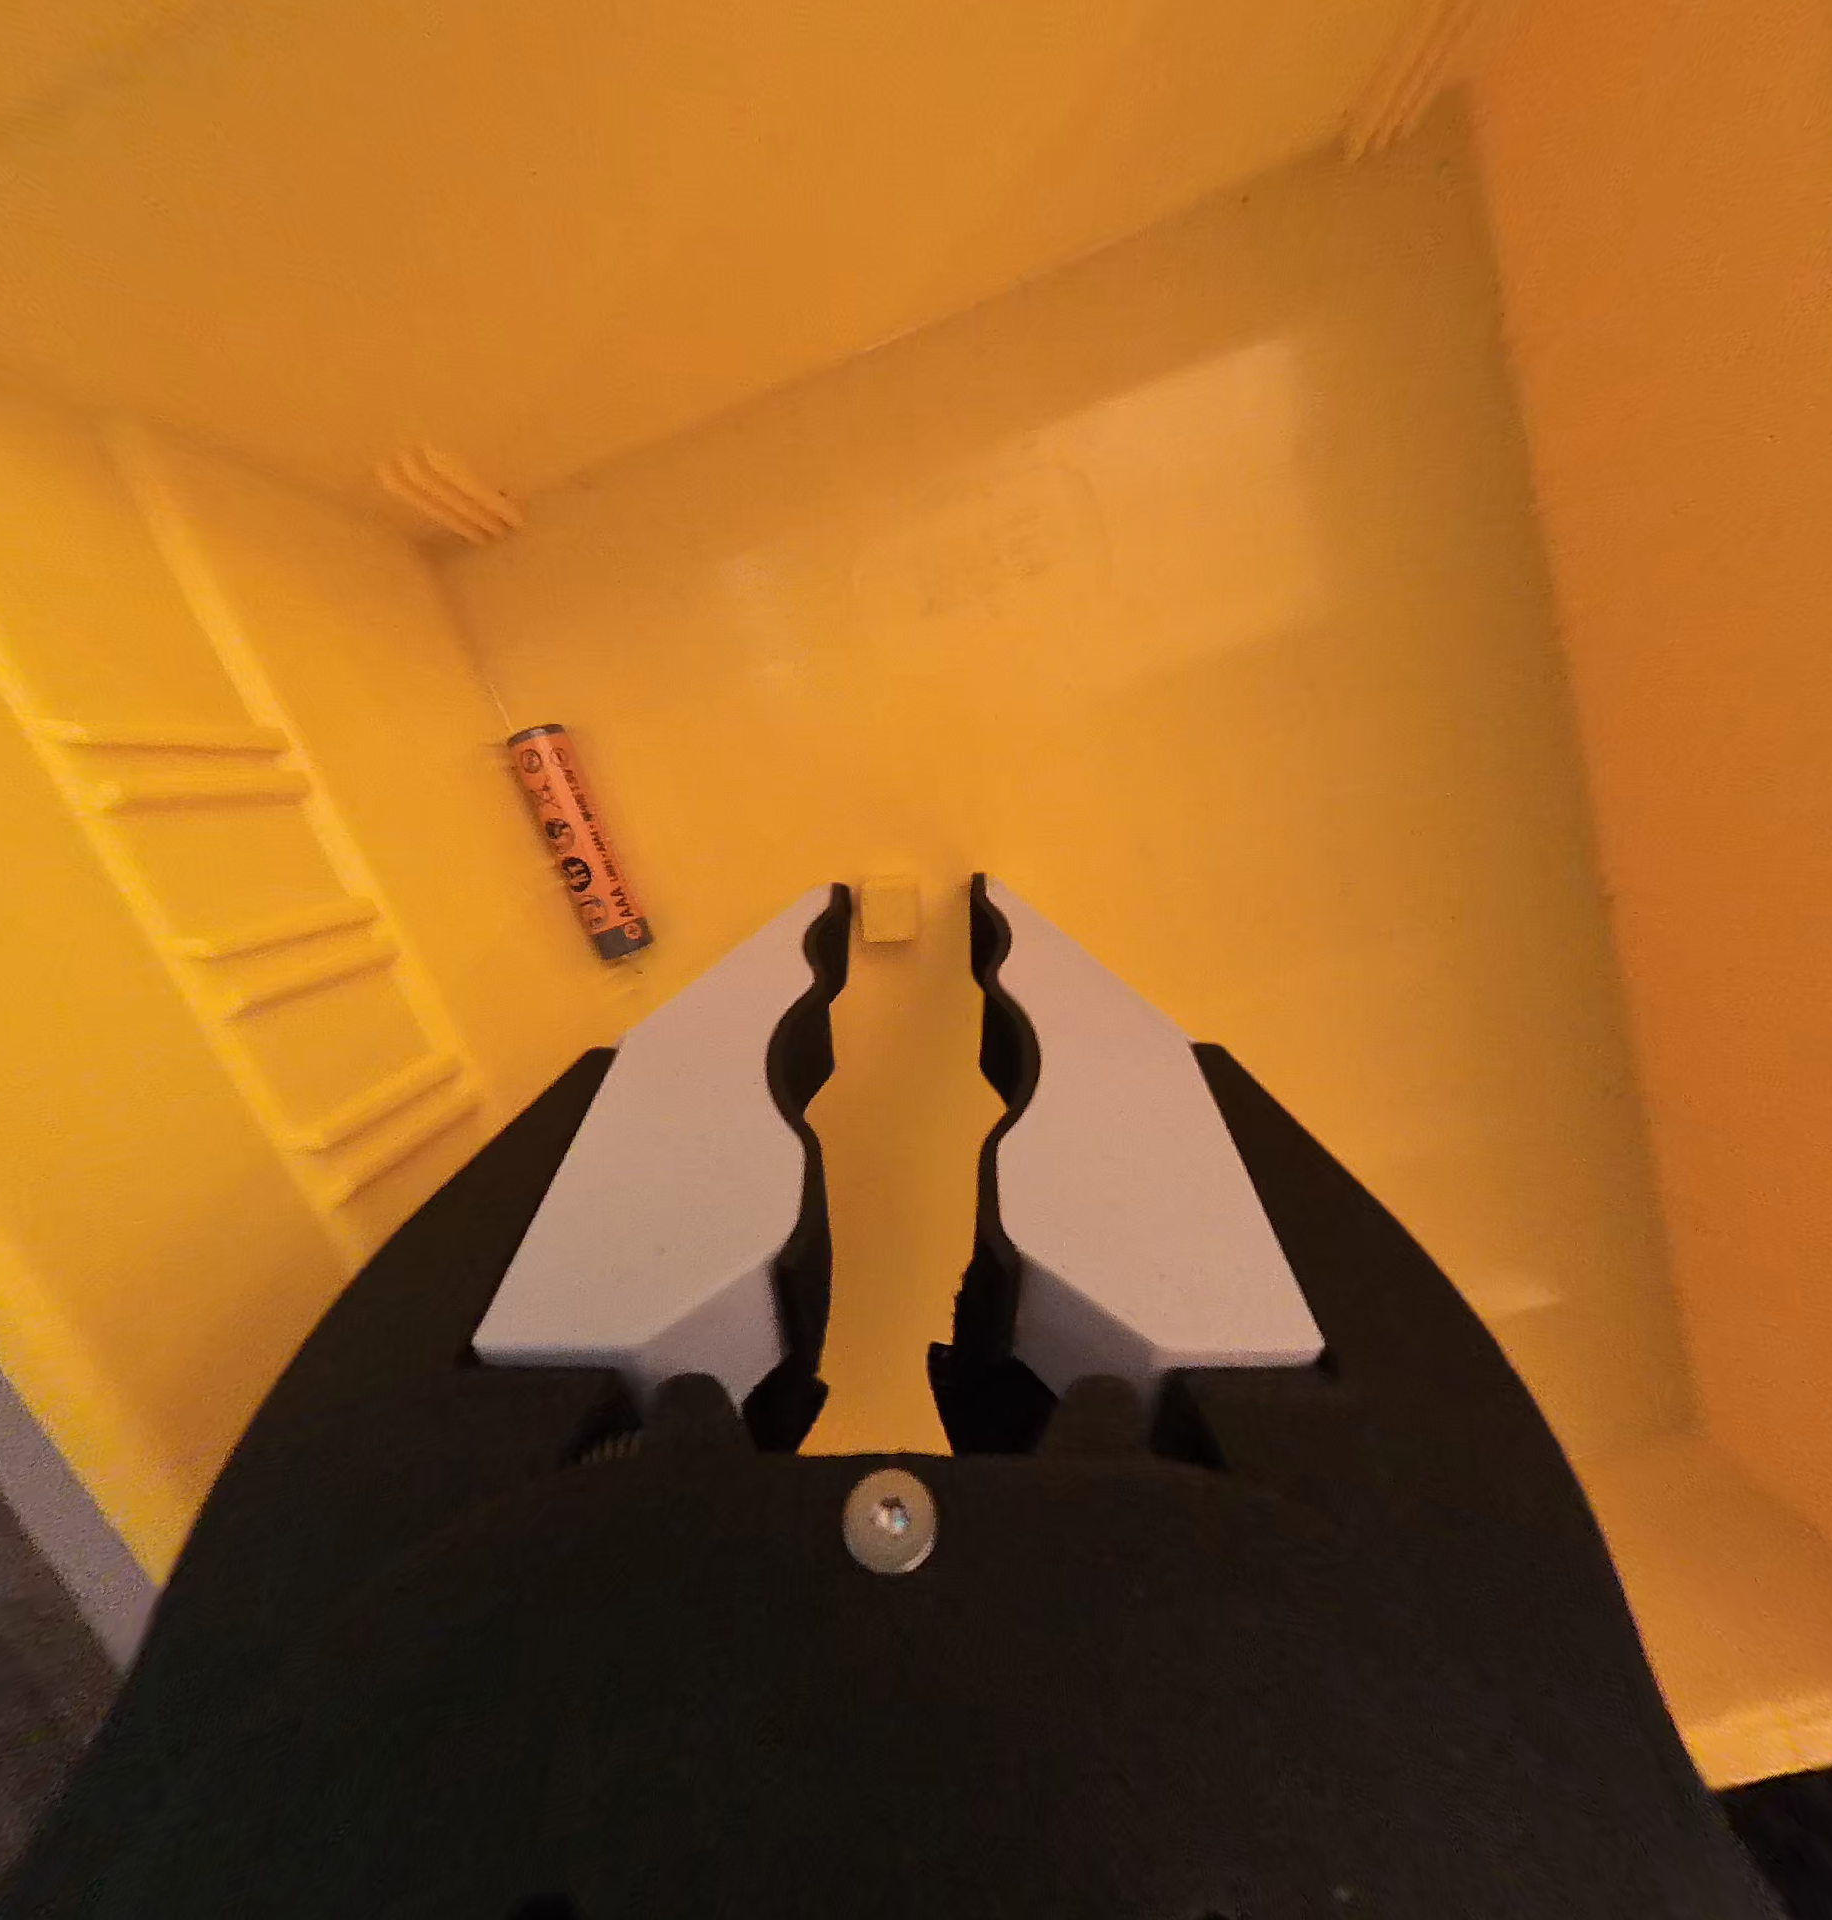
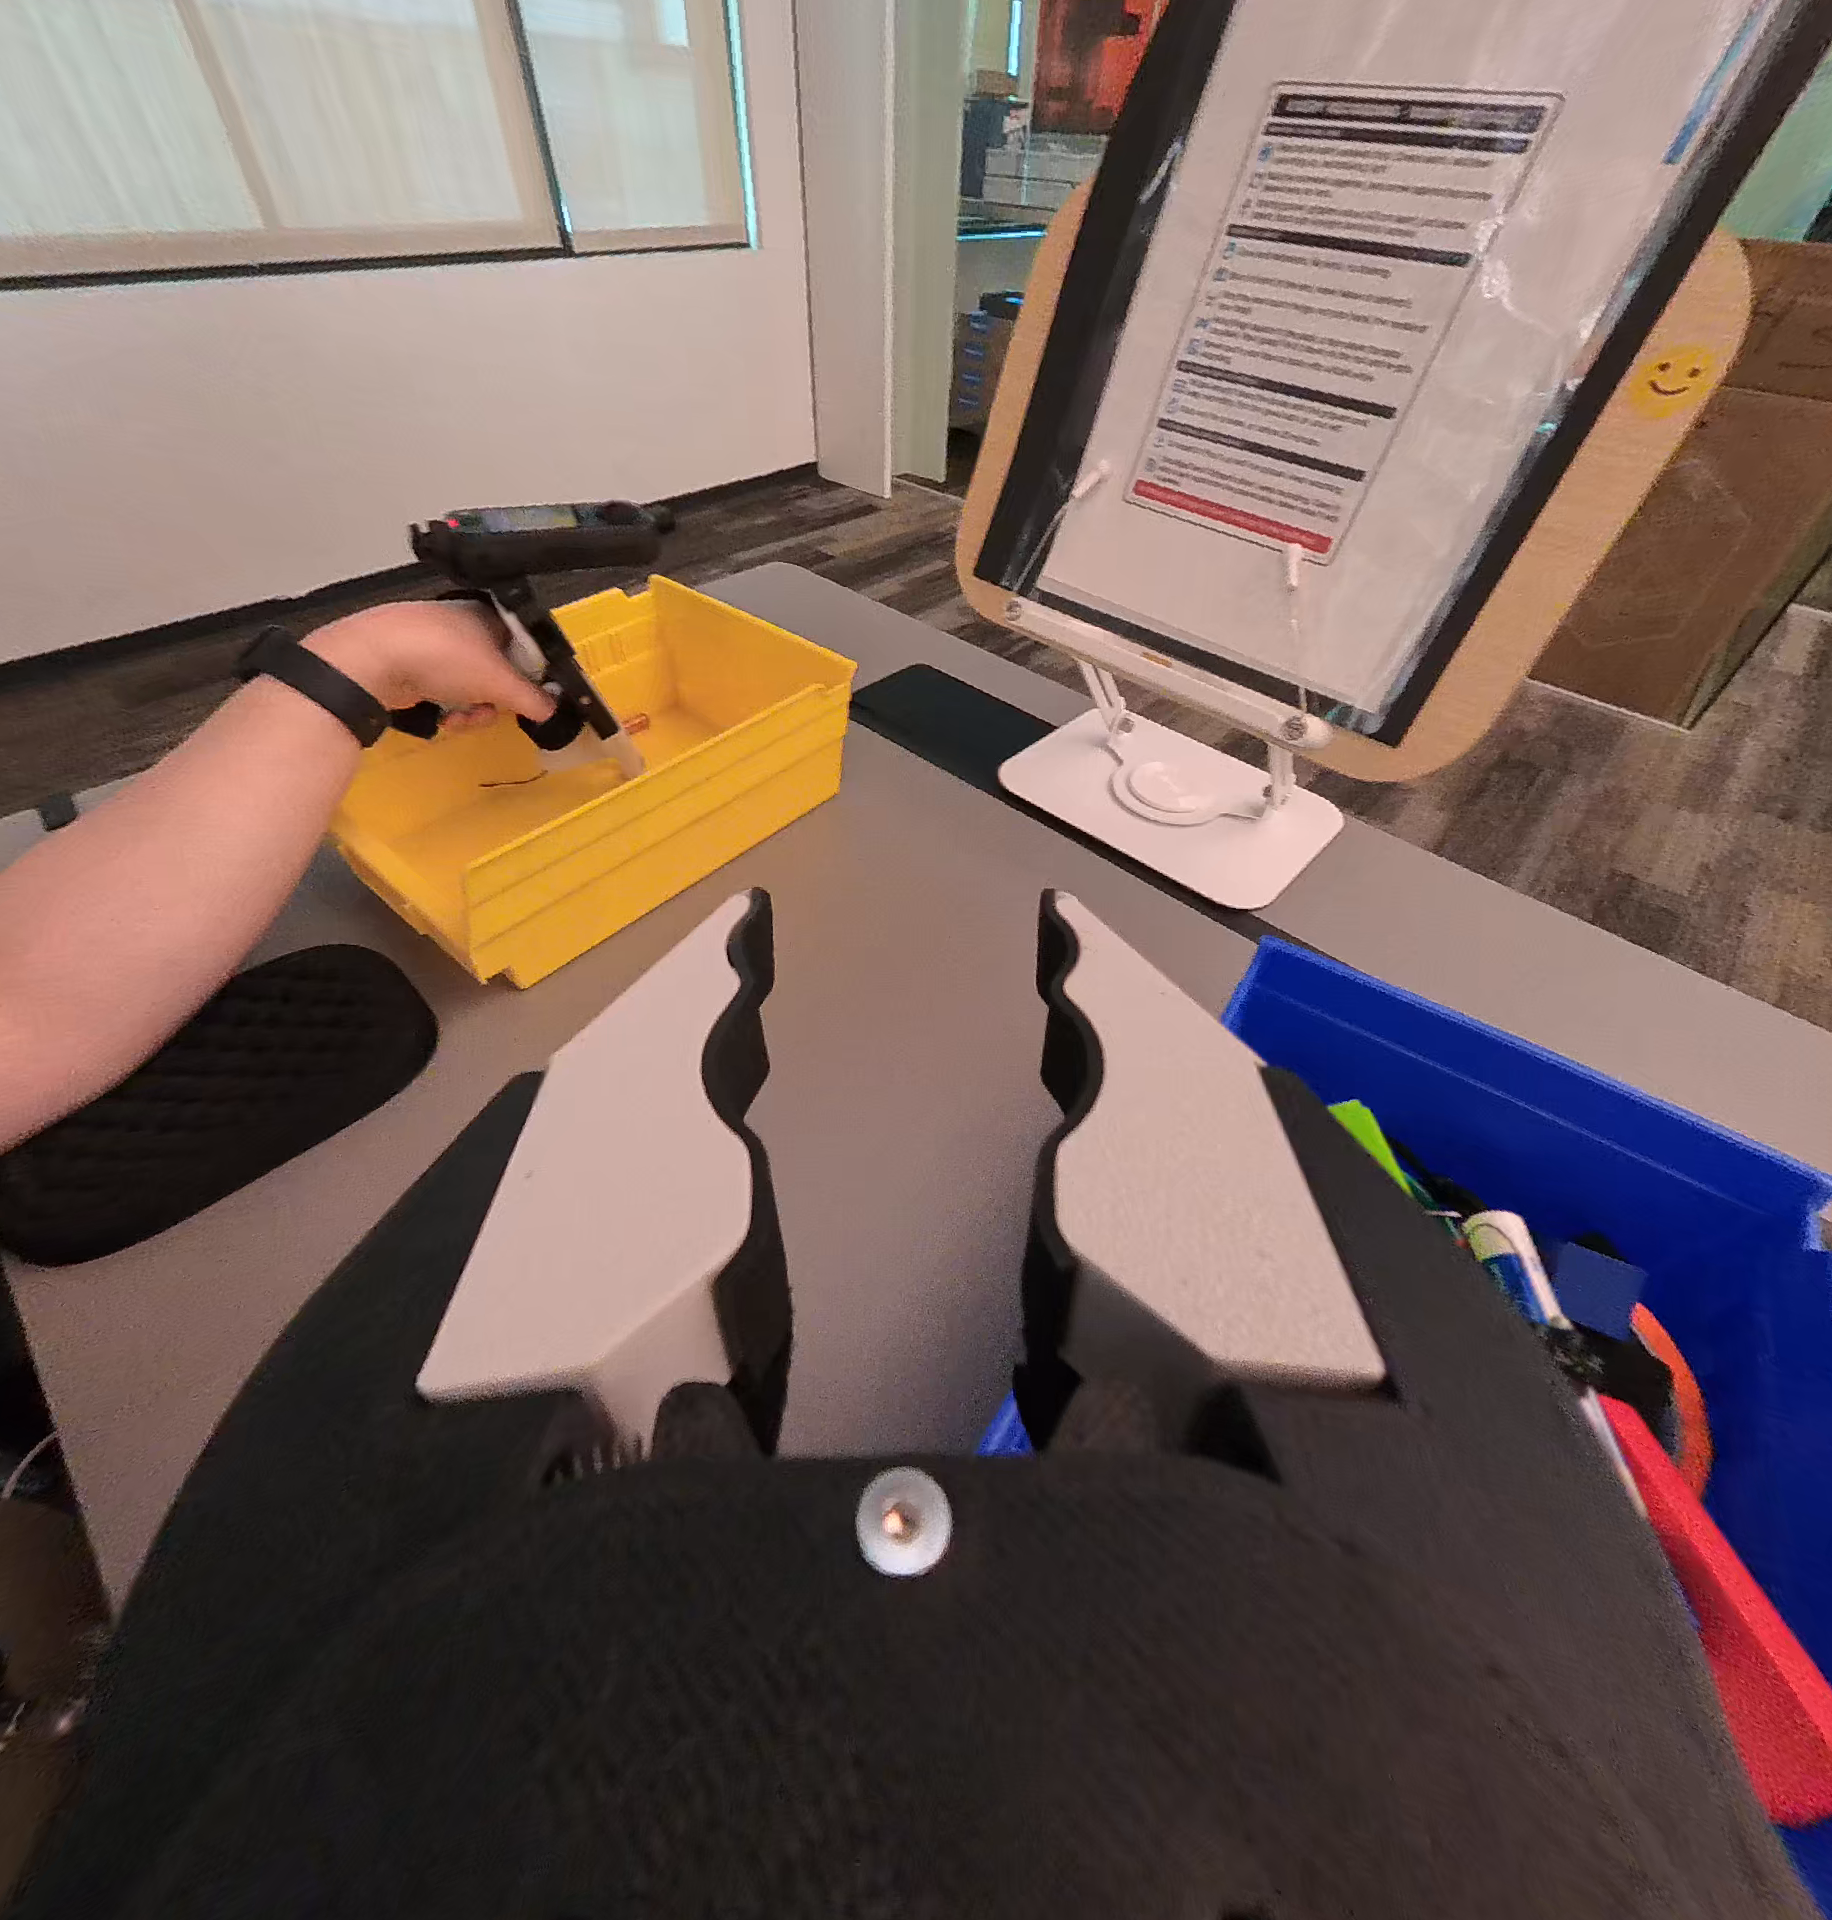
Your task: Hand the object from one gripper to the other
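The left gripper (image 1: pixel 907 904) was lowered deep inside the yellow bin (image 1: pixel 1307 727), presumably because the battery (image 1: pixel 579 842) to be handed over lay there on the floor against a side wall, just left of the fingertips. Its jaws were held narrowly apart, nothing was gripped between them, and the battery was not touched. The right gripper (image 2: pixel 904 914) was kept waiting above the grey table (image 2: pixel 891 831) beside the blue bin (image 2: pixel 1514 1122), jaws spread wide and empty, likely readied to receive.

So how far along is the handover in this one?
Nothing is done yet. The battery lies loose on the floor of the yellow bin, ungripped. In hand: the left claw is inside the bin, open, with a small yellow cube between its tips. Left: grasping an object, lifting it, and passing it to the right claw, open over the table.
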Demonstrator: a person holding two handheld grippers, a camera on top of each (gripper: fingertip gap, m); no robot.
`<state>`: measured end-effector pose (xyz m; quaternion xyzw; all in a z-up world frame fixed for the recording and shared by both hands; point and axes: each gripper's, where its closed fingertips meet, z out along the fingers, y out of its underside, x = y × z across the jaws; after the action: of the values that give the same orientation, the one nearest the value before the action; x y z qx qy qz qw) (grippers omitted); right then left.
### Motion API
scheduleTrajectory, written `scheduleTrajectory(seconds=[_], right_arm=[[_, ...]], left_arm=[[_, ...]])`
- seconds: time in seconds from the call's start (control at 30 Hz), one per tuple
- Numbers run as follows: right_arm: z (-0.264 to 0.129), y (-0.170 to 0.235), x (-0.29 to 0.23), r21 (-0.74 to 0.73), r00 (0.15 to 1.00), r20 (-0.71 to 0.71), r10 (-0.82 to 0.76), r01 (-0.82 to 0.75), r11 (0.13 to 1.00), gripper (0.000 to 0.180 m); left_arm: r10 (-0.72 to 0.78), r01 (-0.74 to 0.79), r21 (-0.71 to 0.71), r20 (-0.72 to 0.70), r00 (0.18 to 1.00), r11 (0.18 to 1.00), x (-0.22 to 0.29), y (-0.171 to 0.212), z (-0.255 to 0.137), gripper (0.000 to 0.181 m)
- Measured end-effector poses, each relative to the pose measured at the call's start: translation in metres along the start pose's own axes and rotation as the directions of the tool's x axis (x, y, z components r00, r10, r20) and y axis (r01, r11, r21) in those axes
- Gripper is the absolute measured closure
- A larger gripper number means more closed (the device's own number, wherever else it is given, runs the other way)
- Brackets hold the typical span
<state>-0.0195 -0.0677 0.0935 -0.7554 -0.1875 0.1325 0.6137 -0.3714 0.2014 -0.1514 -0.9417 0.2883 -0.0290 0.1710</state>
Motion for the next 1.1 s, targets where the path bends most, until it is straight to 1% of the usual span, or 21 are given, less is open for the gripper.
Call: scheduleTrajectory(seconds=[0.03,0.1,0.27,0.4,0.6,0.87,0.93,1.0,1.07,1.1], right_arm=[[-0.001,0.0,-0.005,0.005,1.0,0.009,-0.004,0.004,1.0,0.129],[-0.002,0.0,-0.013,0.005,1.0,0.02,-0.018,0.018,1.0,0.129],[-0.004,0.004,-0.029,-0.017,0.998,0.034,-0.059,0.06,0.998,0.129],[-0.005,0.007,-0.037,-0.026,0.996,0.046,-0.076,0.078,0.997,0.129],[-0.008,0.011,-0.045,-0.027,0.995,0.061,-0.075,0.077,0.997,0.129],[-0.019,0.021,-0.04,0.008,0.999,0.044,-0.026,0.026,1.0,0.129],[-0.022,0.023,-0.041,0.038,0.999,0.039,-0.007,0.006,0.999,0.13],[-0.024,0.024,-0.044,0.083,1.0,0.02,-0.017,0.015,0.996,0.131],[-0.025,0.022,-0.053,0.142,0.997,0.003,-0.073,0.072,0.987,0.131],[-0.025,0.021,-0.061,0.172,0.993,-0.007,-0.117,0.116,0.978,0.131]], left_arm=[[-0.019,0.019,0.006,-0.007,1.0,1.0,0.0,-0.001,0.0,0.163],[-0.042,0.042,0.009,-0.01,0.999,0.999,-0.002,-0.001,0.001,0.166],[-0.07,0.071,-0.001,-0.038,0.997,0.998,0.0,0.001,0.0,0.16],[-0.068,0.068,-0.01,-0.037,0.997,0.998,-0.001,0.003,-0.001,0.162],[-0.043,0.043,-0.006,-0.008,0.999,0.999,-0.003,0.002,0.001,0.172],[-0.032,0.032,-0.009,-0.067,0.997,0.999,0.006,0.003,-0.007,0.173],[-0.028,0.031,0.033,-0.093,0.995,0.999,0.01,-0.003,-0.019,0.173],[-0.011,0.033,0.127,-0.17,0.985,0.991,0.023,-0.017,-0.041,0.173],[0.054,0.034,0.266,-0.316,0.947,0.963,0.051,-0.035,-0.074,0.173],[0.115,0.035,0.341,-0.409,0.905,0.939,0.072,-0.043,-0.096,0.172]])
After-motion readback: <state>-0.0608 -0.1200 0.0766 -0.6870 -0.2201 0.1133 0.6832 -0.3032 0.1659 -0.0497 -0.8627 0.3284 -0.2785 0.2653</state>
